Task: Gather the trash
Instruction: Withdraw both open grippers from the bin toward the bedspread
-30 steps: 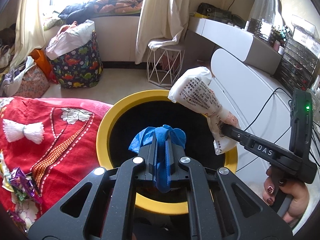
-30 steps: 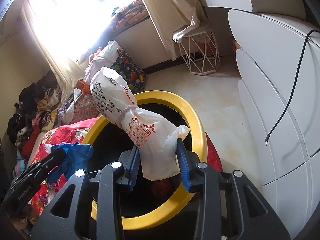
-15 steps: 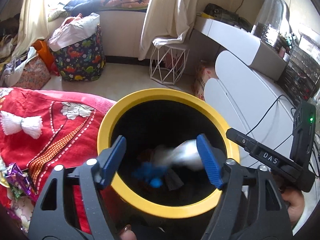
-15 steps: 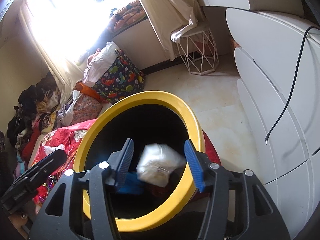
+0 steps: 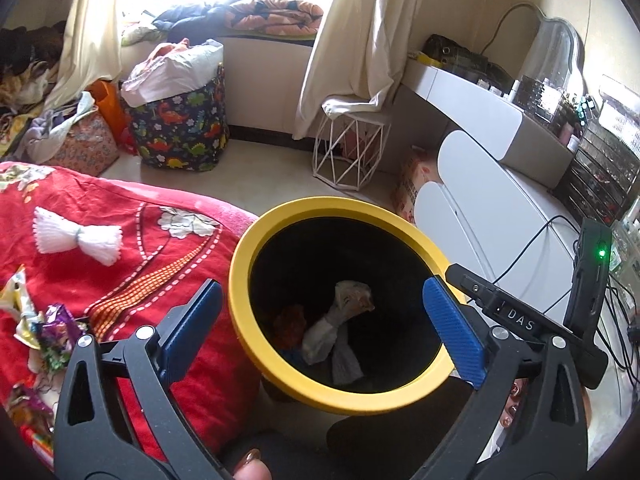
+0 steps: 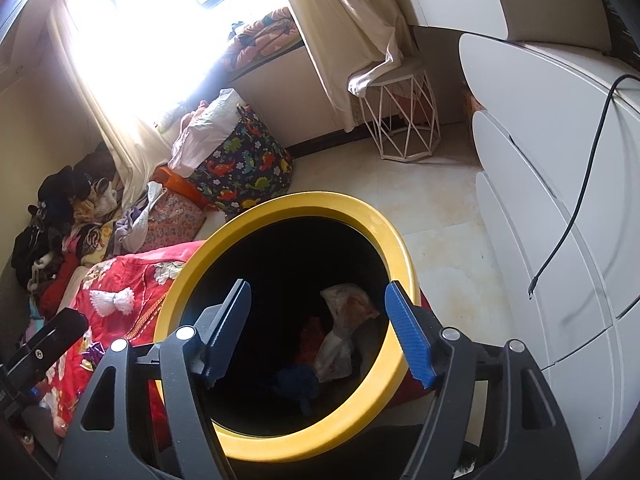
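Left wrist view: the left gripper (image 5: 320, 322) and right gripper (image 6: 318, 340) hang over the yellow-rimmed bin (image 5: 248, 248), jaws opening wide, nothing between them. Drop step looks finished, the white bag (image 5: 334, 330) lying inside; next comes reaching for the shiny wrappers (image 5: 44, 324) on the red blanket (image 5: 132, 264)

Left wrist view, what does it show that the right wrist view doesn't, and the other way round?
Only the left wrist view shows the candy wrappers on the red blanket and the cluttered desk. Only the right wrist view shows the blue glove in the bin and the dangling cable end. Both show the yellow-rimmed bin, the white bag inside it, the dinosaur bag and the wire stool. Both grippers' jaws are opening, empty.
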`<state>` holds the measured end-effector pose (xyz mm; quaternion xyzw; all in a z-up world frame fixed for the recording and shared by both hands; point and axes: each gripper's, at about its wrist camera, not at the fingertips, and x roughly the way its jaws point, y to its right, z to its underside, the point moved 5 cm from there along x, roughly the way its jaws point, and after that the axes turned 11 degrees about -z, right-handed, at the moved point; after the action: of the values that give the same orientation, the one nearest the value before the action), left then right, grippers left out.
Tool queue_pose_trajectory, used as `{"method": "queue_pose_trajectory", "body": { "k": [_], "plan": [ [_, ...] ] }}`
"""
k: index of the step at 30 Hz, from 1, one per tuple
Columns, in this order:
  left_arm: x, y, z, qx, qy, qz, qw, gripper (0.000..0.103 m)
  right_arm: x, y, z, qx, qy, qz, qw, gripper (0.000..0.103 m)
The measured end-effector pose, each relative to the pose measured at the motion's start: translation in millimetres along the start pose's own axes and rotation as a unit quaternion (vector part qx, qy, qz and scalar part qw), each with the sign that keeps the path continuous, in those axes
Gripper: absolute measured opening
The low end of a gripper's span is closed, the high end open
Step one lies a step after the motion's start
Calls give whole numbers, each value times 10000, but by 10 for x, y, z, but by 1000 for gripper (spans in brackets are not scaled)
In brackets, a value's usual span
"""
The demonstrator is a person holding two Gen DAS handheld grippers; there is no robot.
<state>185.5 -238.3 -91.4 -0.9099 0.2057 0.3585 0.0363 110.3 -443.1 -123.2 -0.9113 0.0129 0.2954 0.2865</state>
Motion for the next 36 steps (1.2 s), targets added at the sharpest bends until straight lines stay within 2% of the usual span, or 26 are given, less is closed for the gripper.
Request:
{"method": "queue_pose_trajectory", "body": {
  "k": [17,36],
  "plan": [
    [-306,-252,-15,-252,313,-234,9989,92,-90,-331,27,-485,63,-90,9988,69],
    [-504,-735,9,-623,537,-610,9947,92,-174,-883,103,-1112,187,-544,9921,70]
  ]
}}
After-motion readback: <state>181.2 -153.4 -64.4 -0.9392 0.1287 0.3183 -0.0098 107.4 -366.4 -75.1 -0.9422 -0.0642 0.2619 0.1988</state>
